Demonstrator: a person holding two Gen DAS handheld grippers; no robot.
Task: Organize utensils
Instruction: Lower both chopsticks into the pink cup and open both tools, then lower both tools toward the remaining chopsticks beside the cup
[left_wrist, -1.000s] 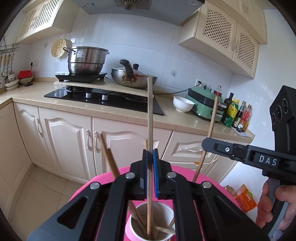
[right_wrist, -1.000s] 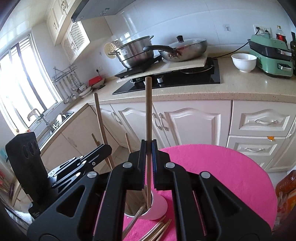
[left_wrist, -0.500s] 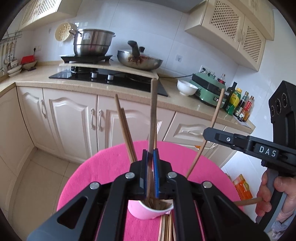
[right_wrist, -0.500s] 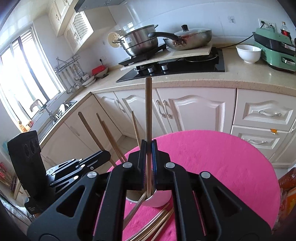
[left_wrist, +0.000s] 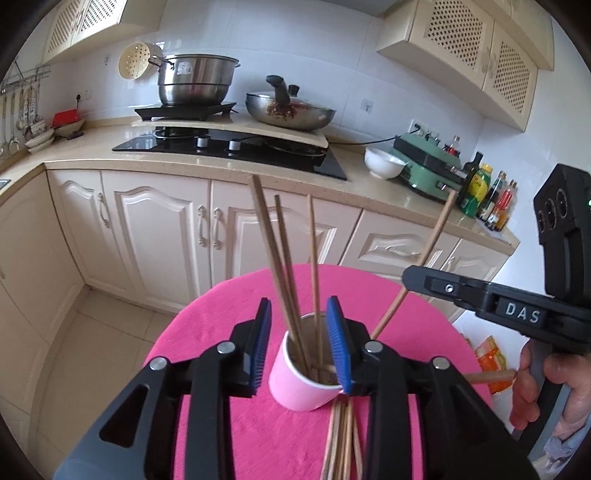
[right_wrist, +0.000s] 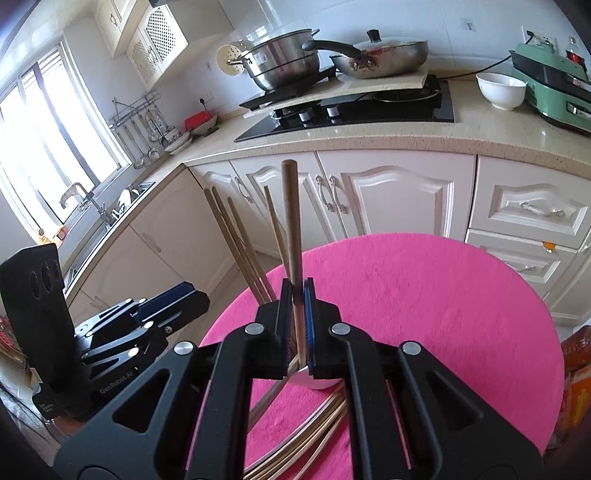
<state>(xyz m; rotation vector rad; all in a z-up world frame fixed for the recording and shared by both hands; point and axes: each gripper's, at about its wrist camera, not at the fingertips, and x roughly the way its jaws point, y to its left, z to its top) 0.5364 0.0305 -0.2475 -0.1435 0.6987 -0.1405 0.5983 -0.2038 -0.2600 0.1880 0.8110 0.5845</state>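
Observation:
A pink cup (left_wrist: 295, 384) stands on the round pink table (left_wrist: 229, 306) and holds several wooden chopsticks (left_wrist: 280, 266) that lean left. My left gripper (left_wrist: 299, 343) is open, its blue pads on either side of the cup's rim, holding nothing. More chopsticks (left_wrist: 343, 435) lie flat on the table in front of the cup. My right gripper (right_wrist: 296, 325) is shut on one upright chopstick (right_wrist: 291, 221) just above the cup (right_wrist: 321, 382). It also shows in the left wrist view (left_wrist: 424, 258), to the right of the cup.
Cream kitchen cabinets (left_wrist: 155, 229) and a counter with a hob (left_wrist: 229, 147), steel pot (left_wrist: 195, 83), pan (left_wrist: 291, 110), white bowl (left_wrist: 384, 166) and green appliance (left_wrist: 428, 166) stand behind the table. A sink (right_wrist: 103, 218) is at the left.
My left gripper opened and let its chopstick go into the cup, then drew back and down. My right gripper kept its chopstick and lowered it toward the cup.

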